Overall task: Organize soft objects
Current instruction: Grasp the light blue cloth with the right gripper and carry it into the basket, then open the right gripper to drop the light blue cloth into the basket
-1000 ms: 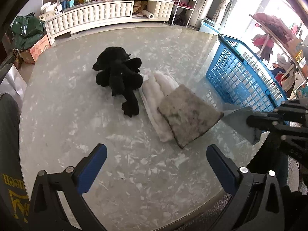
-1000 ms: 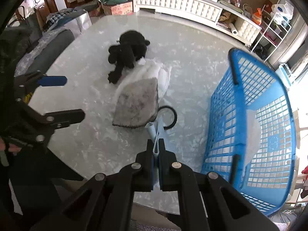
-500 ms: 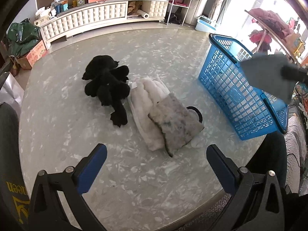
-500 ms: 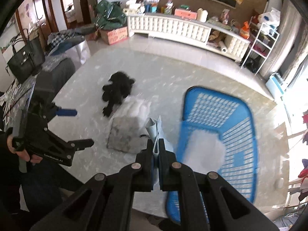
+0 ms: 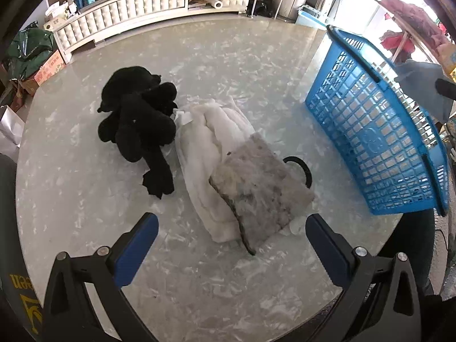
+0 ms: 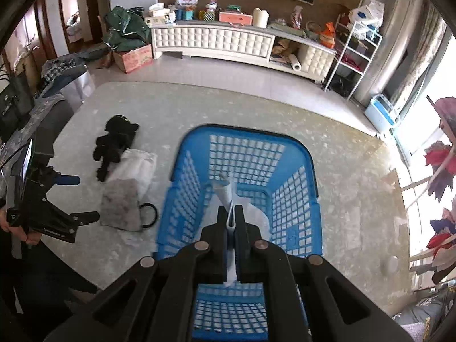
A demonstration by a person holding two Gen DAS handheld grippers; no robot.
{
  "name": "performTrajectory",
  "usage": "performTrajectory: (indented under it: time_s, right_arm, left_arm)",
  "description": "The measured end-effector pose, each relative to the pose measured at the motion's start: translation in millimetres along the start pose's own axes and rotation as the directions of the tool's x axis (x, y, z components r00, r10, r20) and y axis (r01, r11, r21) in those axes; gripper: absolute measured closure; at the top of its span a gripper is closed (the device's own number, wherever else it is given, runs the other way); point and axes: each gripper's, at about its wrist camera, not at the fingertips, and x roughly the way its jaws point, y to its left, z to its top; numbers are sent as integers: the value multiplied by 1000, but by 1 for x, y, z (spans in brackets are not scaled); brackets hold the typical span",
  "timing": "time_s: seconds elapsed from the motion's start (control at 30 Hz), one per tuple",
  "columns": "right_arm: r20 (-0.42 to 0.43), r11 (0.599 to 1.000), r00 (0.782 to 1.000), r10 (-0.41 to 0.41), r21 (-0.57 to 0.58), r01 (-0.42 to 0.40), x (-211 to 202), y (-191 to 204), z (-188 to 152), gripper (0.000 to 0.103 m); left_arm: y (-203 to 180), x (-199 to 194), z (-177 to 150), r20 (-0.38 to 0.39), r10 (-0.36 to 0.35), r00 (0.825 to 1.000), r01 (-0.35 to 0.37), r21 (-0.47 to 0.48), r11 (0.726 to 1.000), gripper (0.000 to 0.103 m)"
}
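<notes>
On the left of the marble table (image 5: 85, 199) a black plush toy (image 5: 139, 116) is seen lying on its side. Its right flank is touched by a folded white cloth (image 5: 205, 142), and a grey pad (image 5: 259, 193) is laid over the near end of that cloth. A black ring (image 5: 302, 168) is partly hidden under the pad's right edge. The left gripper (image 5: 230, 239) is held above the near table edge, its blue fingers (image 5: 136, 245) spread wide with nothing between them. Further right, well apart from the pile, a blue basket (image 5: 379, 148) is stood on the table. Above it the right gripper (image 6: 231, 213) is pointed down into the basket, its fingers pressed together on a pale grey-blue cloth (image 6: 225, 191), which is hung over the basket's inside. A white item (image 6: 256, 219) is seen on the basket floor beneath it.
</notes>
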Motion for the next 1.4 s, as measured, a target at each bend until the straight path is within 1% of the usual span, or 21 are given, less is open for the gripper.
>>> performTrajectory:
  time_s: [0.17,0.33,0.53,0.63,0.67,0.73,0.9,1.03,1.07,1.13,1.23,1.3,1.4]
  right_arm:
    - [-36,1000,999,10,29,-9,17,-17,-1,100]
    - [-53,999,998,-20,32,22,30,-31,2,100]
    - [-71,998,996,-54,8,54,48,-40,6,100]
    - [-89,994,991,-104,-44,101,62,-40,9,100]
    - [-103,994,989,-105,-47,101,69,-40,9,100]
    - [-128,996,988,-83,-40,78,77,-41,9,100]
    - [-179,999,983,-34,-32,29,88,-38,6,100]
    - [-231,999,973,19,-31,-27,92,-31,5,99]
    - [-237,999,971,30,-24,-36,95,-32,4,99]
    - [-254,998,965,61,-3,-64,97,-33,3,99]
    - [-274,996,957,91,20,-89,101,-31,1,99]
    - [-282,996,955,91,18,-90,101,-30,-2,99]
    - [-286,996,954,92,21,-90,100,-32,-4,97]
  left_arm:
    - [6,14,7,-19,-2,1000,1,-16,1000,0]
    - [7,29,13,-36,4,999,-4,-9,1000,0]
    - [10,44,18,-48,-10,999,10,-3,1000,0]
    - [7,49,20,-54,-7,999,8,9,1000,0]
    - [7,52,21,-57,-6,998,7,11,1000,1]
    - [7,56,23,-65,-10,998,11,14,1000,5]
    - [8,66,23,-77,-22,997,23,9,1000,21]
    - [8,69,21,-75,-24,997,26,23,999,22]
    - [9,70,21,-74,-27,997,29,21,999,25]
    - [11,70,20,-72,-37,997,38,15,999,28]
    - [11,71,19,-63,-42,997,43,17,999,35]
    - [13,69,18,-61,-52,997,53,16,998,45]
    - [11,64,19,-54,-54,997,55,19,998,54]
